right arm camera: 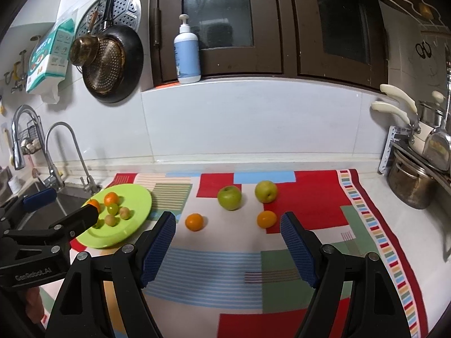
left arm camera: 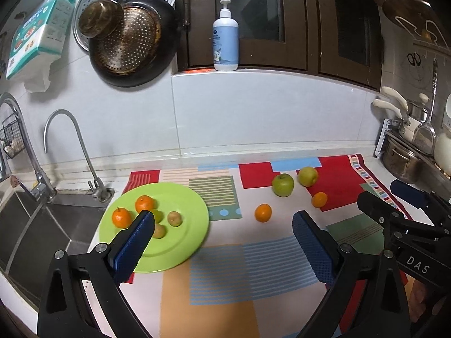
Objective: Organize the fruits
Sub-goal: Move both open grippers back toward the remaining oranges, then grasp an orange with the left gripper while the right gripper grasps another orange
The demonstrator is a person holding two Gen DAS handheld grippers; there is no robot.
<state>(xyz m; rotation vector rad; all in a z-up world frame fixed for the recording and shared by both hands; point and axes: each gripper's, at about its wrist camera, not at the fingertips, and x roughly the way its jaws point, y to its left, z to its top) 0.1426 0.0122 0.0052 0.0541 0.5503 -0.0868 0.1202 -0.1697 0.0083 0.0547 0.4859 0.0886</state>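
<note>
Kitchen counter with a loud patchwork mat point(right arm camera: 310, 197) spread over it, all red, blue and green blocks. At the left end of the mat sits a lime green plate point(left arm camera: 186, 197), right beside the sink point(left arm camera: 42, 219). On the plate: two small oranges point(left arm camera: 145, 203) toward its far left, plus three little greenish-yellow fruits point(left arm camera: 174, 218) bunched near the middle.

The rest of the fruit is loose on the mat. In the right wrist view, a green apple point(right arm camera: 229, 197) sits just above centre of the frame, with a paler yellow-green apple point(right arm camera: 266, 191) just to its right. Below them, one orange point(right arm camera: 194, 222) lies left of centre and another orange point(right arm camera: 266, 219) lies right of centre, close to the tip of the right-hand finger.

The left gripper point(left arm camera: 222, 222) has its jaws spread really wide with nothing between them, just mat; its left finger crosses in front of the plate in the lower left of its own view. The right gripper point(right arm camera: 228, 225) is parted too, a bit less wide, and also empty, with the loose fruit lying beyond its fingertips.

Background stuff: a pump bottle point(right arm camera: 186, 53) on the ledge at top centre, pans point(left arm camera: 132, 42) hanging on the wall upper left, pots point(right arm camera: 411, 186) stacked at the right edge.
</note>
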